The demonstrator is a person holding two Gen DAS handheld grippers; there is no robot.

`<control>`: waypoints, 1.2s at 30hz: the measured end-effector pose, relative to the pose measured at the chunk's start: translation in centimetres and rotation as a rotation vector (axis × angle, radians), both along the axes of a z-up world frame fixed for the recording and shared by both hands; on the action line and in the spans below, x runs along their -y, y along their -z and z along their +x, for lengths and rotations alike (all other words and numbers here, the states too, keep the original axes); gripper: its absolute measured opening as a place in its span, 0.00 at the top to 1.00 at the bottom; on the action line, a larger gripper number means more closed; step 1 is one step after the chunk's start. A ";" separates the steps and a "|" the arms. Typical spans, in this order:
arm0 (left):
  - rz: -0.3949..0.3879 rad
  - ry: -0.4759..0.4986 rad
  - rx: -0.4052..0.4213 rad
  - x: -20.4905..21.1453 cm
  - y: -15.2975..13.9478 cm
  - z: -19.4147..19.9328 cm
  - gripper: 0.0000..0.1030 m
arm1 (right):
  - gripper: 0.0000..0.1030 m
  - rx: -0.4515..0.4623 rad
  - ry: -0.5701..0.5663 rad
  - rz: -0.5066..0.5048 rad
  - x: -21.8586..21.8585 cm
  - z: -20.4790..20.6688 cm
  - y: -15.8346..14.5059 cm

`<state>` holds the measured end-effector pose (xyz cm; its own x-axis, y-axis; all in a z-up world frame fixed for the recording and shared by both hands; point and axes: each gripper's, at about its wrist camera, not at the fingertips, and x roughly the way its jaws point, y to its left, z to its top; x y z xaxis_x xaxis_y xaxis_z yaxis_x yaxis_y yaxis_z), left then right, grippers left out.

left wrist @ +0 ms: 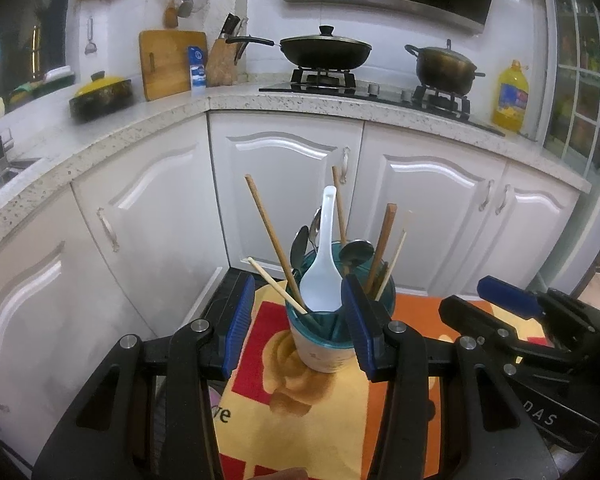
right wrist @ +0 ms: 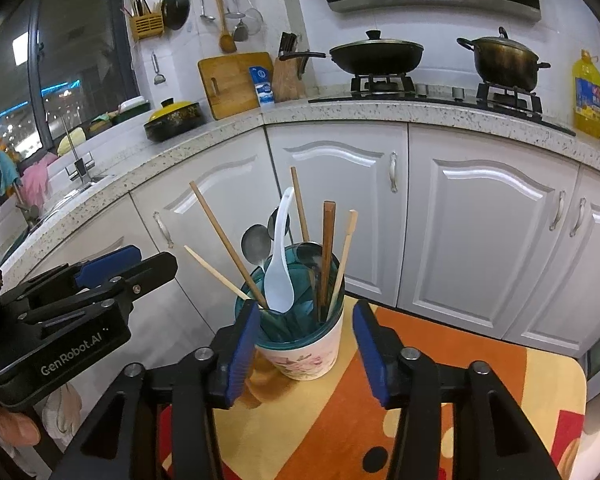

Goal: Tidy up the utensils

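Cup (right wrist: 302, 354), one white spoon (right wrist: 279, 276), six chopsticks, three metal spoons.

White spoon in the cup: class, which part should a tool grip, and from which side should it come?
Grip the white spoon by its handle, near the top, coming from above. The bowl sits down inside the cup, hemmed in by chopsticks and metal spoons, while the thin curved handle rises free above the rim. Probably easiest with the right tool, open in front of the cup.
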<state>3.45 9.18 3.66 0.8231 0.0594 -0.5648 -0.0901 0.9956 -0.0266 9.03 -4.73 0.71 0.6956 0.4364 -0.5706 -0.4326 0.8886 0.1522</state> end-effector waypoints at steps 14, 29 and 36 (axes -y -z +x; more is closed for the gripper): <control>0.006 -0.038 0.023 -1.1 -0.4 -1.2 0.57 | 0.50 0.012 0.001 -0.019 -0.1 -0.7 -0.3; 0.011 -0.037 0.028 -0.5 -0.8 -1.4 0.57 | 0.50 0.012 0.001 -0.027 -0.2 -0.8 -0.5; 0.011 -0.042 0.031 -0.3 -0.9 -1.4 0.57 | 0.50 0.008 0.001 -0.026 -0.2 -0.8 -0.4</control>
<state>2.05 9.51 4.60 0.8369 0.1005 -0.5380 -0.1312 0.9912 -0.0189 8.19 -4.51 1.13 0.7010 0.4203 -0.5761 -0.4325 0.8929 0.1253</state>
